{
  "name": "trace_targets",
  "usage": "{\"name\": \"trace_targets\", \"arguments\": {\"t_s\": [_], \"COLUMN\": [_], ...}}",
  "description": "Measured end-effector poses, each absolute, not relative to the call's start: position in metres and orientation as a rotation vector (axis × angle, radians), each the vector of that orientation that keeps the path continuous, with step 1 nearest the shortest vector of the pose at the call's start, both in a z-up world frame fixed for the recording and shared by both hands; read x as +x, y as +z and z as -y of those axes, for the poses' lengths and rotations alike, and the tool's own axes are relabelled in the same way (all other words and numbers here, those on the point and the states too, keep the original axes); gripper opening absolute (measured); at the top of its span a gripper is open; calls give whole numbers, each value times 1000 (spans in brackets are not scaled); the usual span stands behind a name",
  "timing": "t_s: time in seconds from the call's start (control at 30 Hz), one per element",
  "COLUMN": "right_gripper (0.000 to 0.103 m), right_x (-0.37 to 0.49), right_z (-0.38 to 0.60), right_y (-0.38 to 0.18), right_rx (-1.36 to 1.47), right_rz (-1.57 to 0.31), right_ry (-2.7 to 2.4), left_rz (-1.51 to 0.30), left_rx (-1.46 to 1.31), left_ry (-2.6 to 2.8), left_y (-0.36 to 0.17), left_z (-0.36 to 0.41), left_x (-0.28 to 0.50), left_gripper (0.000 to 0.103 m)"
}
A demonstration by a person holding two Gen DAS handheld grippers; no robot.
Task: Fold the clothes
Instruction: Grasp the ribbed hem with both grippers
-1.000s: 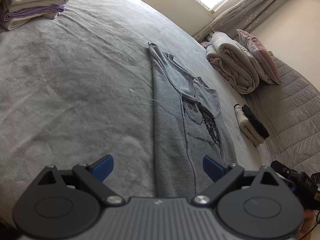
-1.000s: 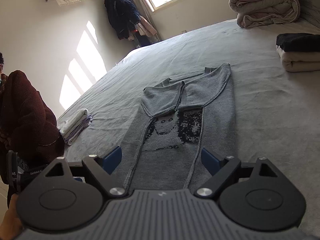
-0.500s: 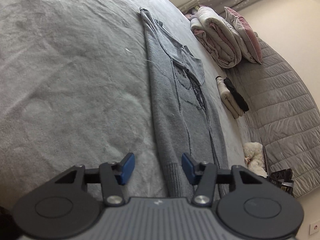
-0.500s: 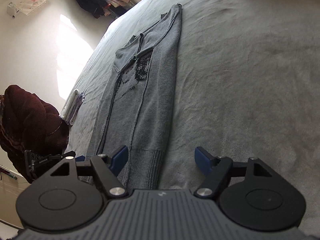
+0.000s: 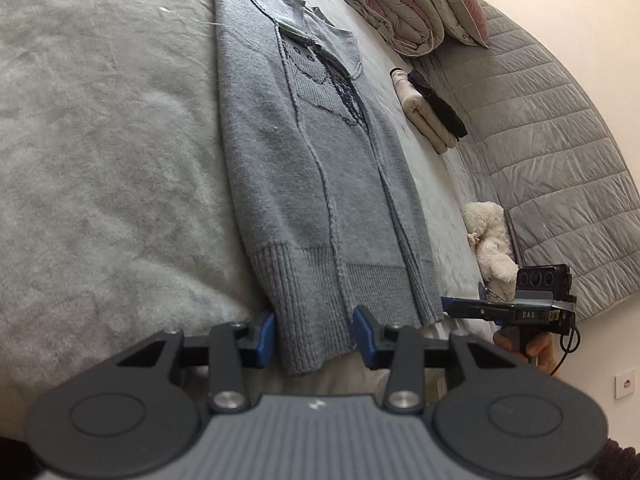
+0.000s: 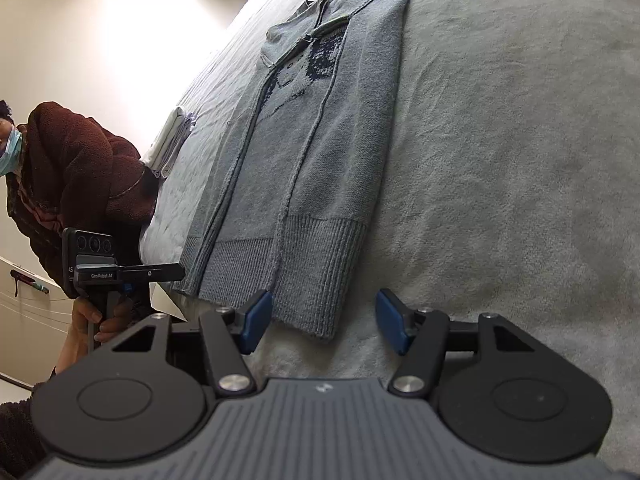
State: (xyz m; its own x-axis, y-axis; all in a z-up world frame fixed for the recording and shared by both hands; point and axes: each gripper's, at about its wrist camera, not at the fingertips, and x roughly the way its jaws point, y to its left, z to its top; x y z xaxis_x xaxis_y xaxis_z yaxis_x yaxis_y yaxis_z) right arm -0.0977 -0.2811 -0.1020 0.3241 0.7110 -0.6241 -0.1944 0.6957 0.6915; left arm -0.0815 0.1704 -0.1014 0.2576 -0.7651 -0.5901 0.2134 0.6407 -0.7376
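Already the grey sweater (image 5: 320, 184) is seen narrowed lengthwise on the bed (image 5: 100, 140), sleeves tucked in; cross-folds remain, it is judged. Its ribbed hem (image 6: 316, 264) is straddled by the left gripper (image 5: 314, 334) and right gripper (image 6: 324, 320), both parted.

Left gripper (image 5: 314, 334): black two-finger tool with blue pads (image 5: 266, 334) — jaws parted, low and level.
Right gripper (image 6: 324, 322): same build, jaws spread wider — bare hand (image 6: 98, 318) grips the other handle.

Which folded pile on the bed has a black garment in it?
The cream-and-black pile beside the quilted headboard; the white-and-lavender pile across the bed shows no black.
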Motion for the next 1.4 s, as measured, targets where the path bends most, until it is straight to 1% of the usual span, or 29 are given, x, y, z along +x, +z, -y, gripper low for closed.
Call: {"name": "trace_targets", "arguments": {"t_s": [0.03, 0.1, 0.2, 0.27, 0.33, 0.43, 0.73, 0.97, 1.17, 1.2, 1.27, 1.3, 1.33, 1.4], "right_gripper": [54, 32, 19, 18, 15, 12, 12, 12, 13, 18, 19, 21, 24, 49], "right_x": [-97, -94, -89, -87, -84, -80, -58, -14, 19, 23, 27, 27, 28, 26], "right_z": [281, 284, 285, 288, 288, 289, 293, 296, 301, 301, 303, 303, 302, 303], "right_y": [-103, -112, -123, -128, -129, -124, -100, -97, -113, -116, -121, -122, -122, -114], "right_rx": [570, 624, 691, 744, 768, 813, 934, 1011, 1073, 1083, 1111, 1130, 1147, 1142], "right_rz": [-1094, -1118, -1142, -1146, -1151, -1115, -978, -923, -922, -923, -933, -932, -928, -891], "right_ry": [642, 667, 698, 714, 720, 747, 790, 674, 559, 543, 508, 508, 514, 529], "left_rz": [-1131, -1143, -1155, -1152, -1150, -1141, -957, -945, -962, -963, -963, -959, -947, -897], "left_rx": [-605, -629, -658, -670, -682, -702, -882, -997, -982, -974, -970, -972, -976, -954], "left_ry": [-723, -734, -753, -764, -772, -788, -864, -723, -580, -561, -537, -534, -542, -566], "left_y": [-104, -107, -111, -113, -113, -112, -90, -83, -87, -89, -93, -94, -92, -82], "left_z": [-171, -171, -171, -170, -171, -172, -180, -180, -175, -174, -177, -180, -182, -187], "left_x": [-82, -81, -81, -82, -83, -85, -73, -27, 20, 26, 32, 33, 34, 35], "left_gripper": [30, 24, 20, 18, 9, 8, 8, 8, 8, 9, 16, 24, 28, 32]}}
